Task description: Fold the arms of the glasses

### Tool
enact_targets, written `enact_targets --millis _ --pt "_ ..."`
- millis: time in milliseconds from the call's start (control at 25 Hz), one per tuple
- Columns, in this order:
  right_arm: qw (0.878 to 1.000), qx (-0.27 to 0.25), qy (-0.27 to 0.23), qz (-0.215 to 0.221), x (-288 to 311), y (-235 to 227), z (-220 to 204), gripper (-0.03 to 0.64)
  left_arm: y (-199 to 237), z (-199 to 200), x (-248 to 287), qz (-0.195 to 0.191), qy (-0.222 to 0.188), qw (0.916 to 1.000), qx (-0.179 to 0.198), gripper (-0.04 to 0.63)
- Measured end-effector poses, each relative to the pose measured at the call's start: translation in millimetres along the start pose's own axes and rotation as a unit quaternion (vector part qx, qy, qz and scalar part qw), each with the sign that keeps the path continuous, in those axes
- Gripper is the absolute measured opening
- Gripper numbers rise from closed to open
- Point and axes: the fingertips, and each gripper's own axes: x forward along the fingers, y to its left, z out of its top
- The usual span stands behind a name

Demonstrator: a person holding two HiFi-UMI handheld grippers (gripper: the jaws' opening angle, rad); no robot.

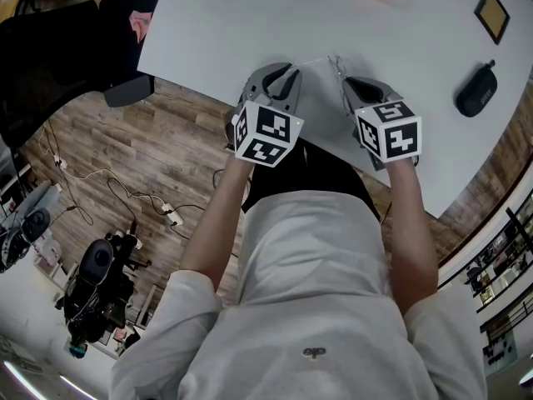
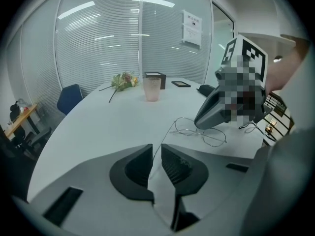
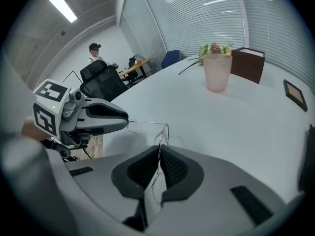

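Thin wire-rimmed glasses (image 1: 333, 63) hang just above the white table (image 1: 250, 23) near its front edge, between my two grippers. In the left gripper view the lenses (image 2: 204, 134) lie ahead to the right, and one arm runs back into my left gripper (image 2: 156, 154), which is shut on it. My right gripper (image 3: 159, 154) is shut on the rim of the glasses (image 3: 162, 132). From there the other arm stretches left to the tip of the left gripper (image 3: 106, 117). In the head view the left gripper (image 1: 287, 73) and the right gripper (image 1: 350, 80) stand close together.
A pink cup (image 3: 217, 72) and a brown box (image 3: 247, 65) stand at the table's far side. A black case (image 1: 476, 90) and a small framed picture (image 1: 491, 13) lie to the right. A black office chair (image 1: 58, 57) stands off the table's left edge.
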Motion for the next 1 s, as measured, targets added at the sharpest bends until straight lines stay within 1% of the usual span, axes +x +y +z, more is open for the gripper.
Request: enact_targets --millis 440,1000 --pt "1.000 0.001 0.001 -0.003 1.0 -0.3 0.8 0.018 8.1 -12.9 10.7 -0.001 0.019 0.9998 -0.002 0.060" --pt "1.000 0.008 -0.002 -0.003 -0.1 -1.5 2.7 0.018 2.3 -15.6 9.0 -0.006 0.015 0.9998 -0.008 0.049"
